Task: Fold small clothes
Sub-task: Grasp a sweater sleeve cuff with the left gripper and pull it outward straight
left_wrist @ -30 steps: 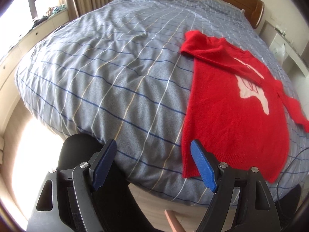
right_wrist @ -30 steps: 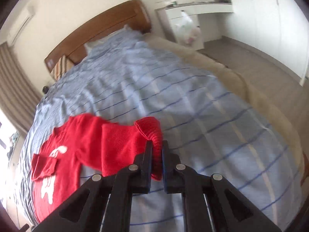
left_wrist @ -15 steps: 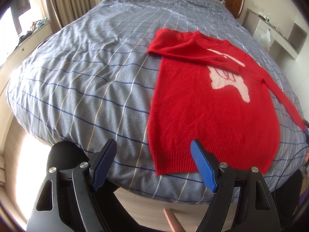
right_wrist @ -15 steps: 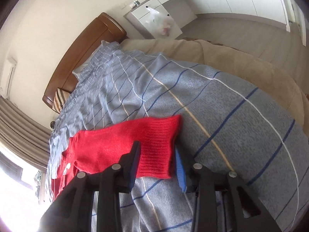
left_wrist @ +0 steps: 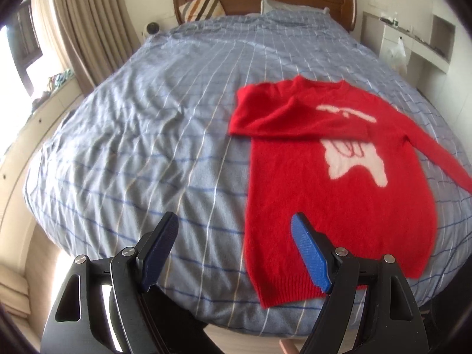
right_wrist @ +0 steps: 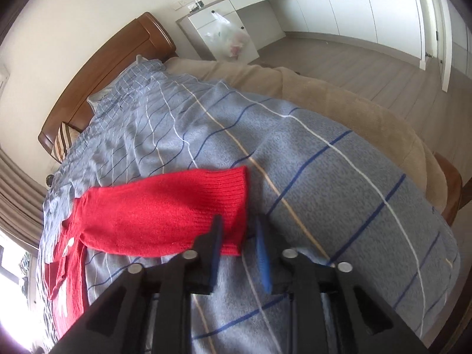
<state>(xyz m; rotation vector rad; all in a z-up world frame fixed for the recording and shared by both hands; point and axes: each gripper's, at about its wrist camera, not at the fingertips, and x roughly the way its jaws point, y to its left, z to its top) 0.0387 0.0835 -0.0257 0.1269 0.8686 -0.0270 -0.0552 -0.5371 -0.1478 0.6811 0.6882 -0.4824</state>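
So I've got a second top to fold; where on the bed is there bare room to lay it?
The blanket lies bare from the red sweater across to the curtain side, and between its collar and the pillows. The cabinet side is crowded: its sleeve stretches there.

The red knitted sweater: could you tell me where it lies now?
The red knitted sweater lies flat on the blue checked bedspread, toward its right side near the foot.

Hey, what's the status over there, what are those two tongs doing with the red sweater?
Left tongs open, empty, above hem. Right tongs open at sleeve cuff, not gripping. Red sweater flat on bed, one sleeve folded across chest. Nothing in the way.
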